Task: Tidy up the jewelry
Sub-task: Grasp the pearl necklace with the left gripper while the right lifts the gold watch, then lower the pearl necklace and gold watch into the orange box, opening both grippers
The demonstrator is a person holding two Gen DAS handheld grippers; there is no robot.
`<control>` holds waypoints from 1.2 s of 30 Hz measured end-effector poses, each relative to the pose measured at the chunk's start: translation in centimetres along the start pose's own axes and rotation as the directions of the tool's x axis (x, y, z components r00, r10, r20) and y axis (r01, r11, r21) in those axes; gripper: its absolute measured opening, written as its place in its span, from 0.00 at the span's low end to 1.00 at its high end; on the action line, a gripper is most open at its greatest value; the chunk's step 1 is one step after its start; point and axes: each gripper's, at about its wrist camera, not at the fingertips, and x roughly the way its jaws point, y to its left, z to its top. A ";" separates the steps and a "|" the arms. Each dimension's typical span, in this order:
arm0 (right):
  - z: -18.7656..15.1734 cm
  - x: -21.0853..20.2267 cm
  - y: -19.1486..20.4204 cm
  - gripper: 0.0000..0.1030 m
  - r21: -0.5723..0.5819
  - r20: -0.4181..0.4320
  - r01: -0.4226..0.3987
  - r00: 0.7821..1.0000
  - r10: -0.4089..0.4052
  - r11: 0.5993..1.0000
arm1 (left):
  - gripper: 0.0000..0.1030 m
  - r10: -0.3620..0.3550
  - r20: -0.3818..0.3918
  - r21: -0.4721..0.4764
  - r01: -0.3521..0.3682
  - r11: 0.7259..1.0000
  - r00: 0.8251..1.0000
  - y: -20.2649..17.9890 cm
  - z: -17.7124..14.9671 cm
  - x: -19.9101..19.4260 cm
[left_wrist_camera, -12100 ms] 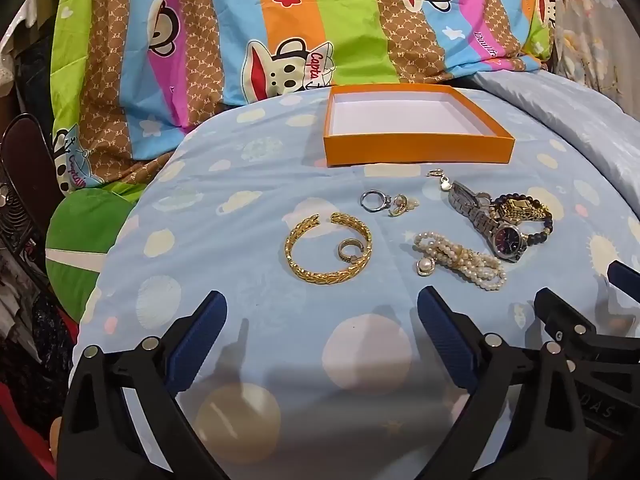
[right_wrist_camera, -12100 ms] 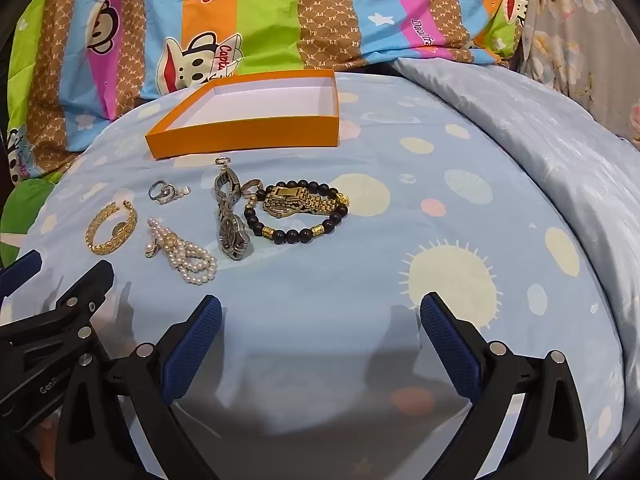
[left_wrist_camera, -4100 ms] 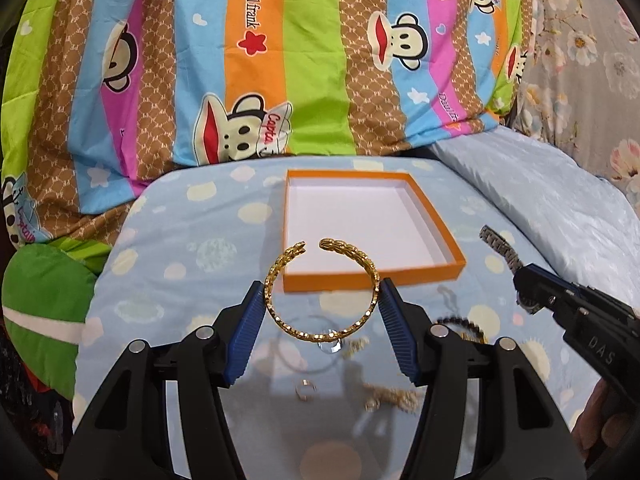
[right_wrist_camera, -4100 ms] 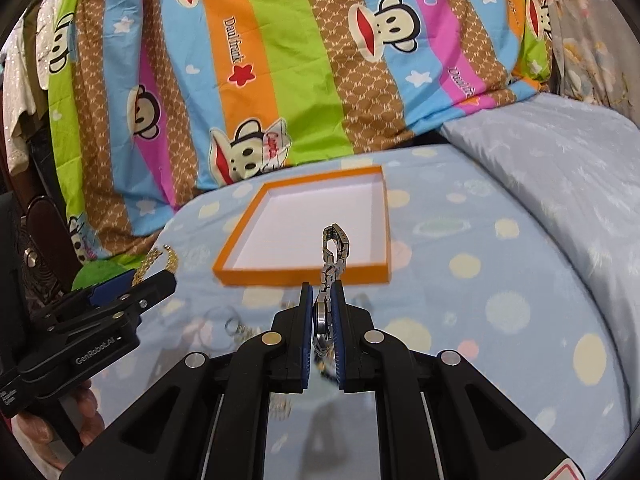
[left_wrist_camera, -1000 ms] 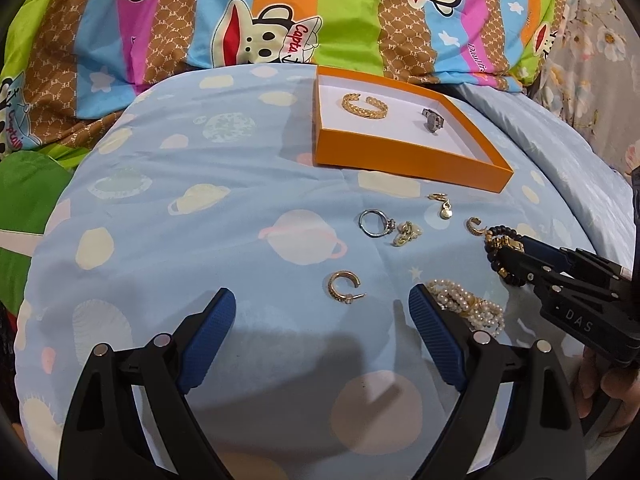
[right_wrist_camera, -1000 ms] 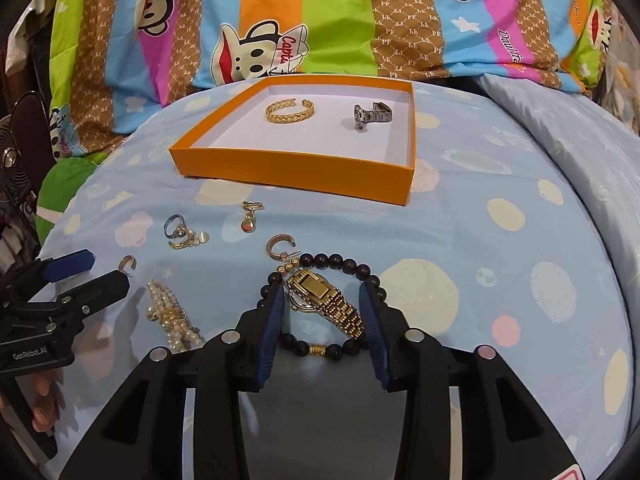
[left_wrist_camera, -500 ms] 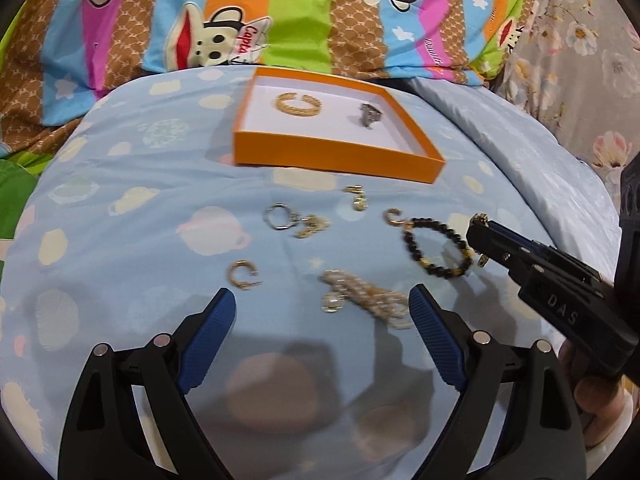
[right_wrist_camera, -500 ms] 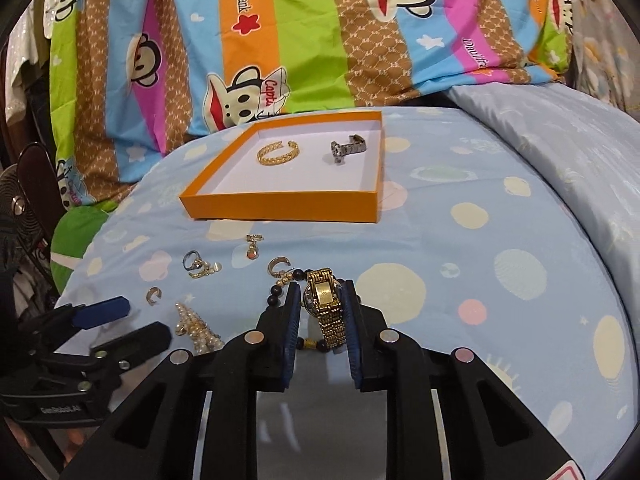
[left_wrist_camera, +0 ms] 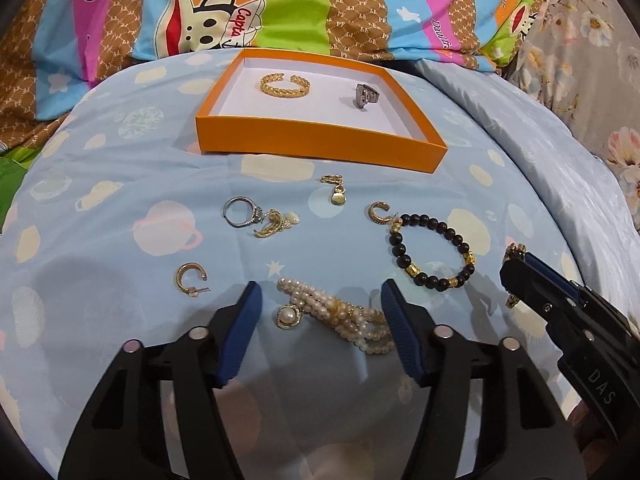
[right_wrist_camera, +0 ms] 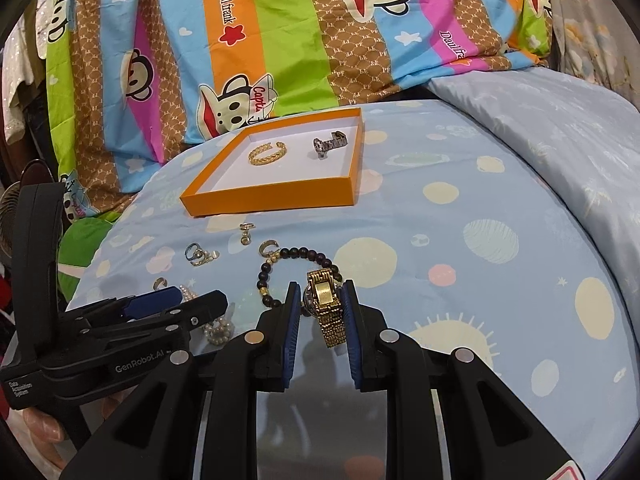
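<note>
Gold watch [right_wrist_camera: 325, 300] clamped in our right gripper [right_wrist_camera: 320, 312], left gripper [left_wrist_camera: 320, 320] closing around unpinched pearls [left_wrist_camera: 340, 314]; orange box [left_wrist_camera: 320, 148] next.

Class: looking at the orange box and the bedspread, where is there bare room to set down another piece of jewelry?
Free: the box floor in front of the gold bangle and silver watch. Crowded: the bedspread between the box and pearl bracelet.

Shallow orange cardboard box [left_wrist_camera: 320, 144], upper centre on blue dotted bedsheet [left_wrist_camera: 120, 184]: gold braided bangle [left_wrist_camera: 282, 85] left inside, silver metal watch [left_wrist_camera: 366, 96] right. Below it, black bead bracelet [left_wrist_camera: 434, 252] right, white pearl strand [left_wrist_camera: 340, 314] lower centre.
</note>
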 end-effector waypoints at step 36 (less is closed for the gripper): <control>11.4 3.5 1.8 0.19 -0.041 0.117 -0.047 0.992 0.051 0.998 | 0.20 0.006 0.239 0.088 -0.028 0.996 0.971 2.2 11.2 -3.3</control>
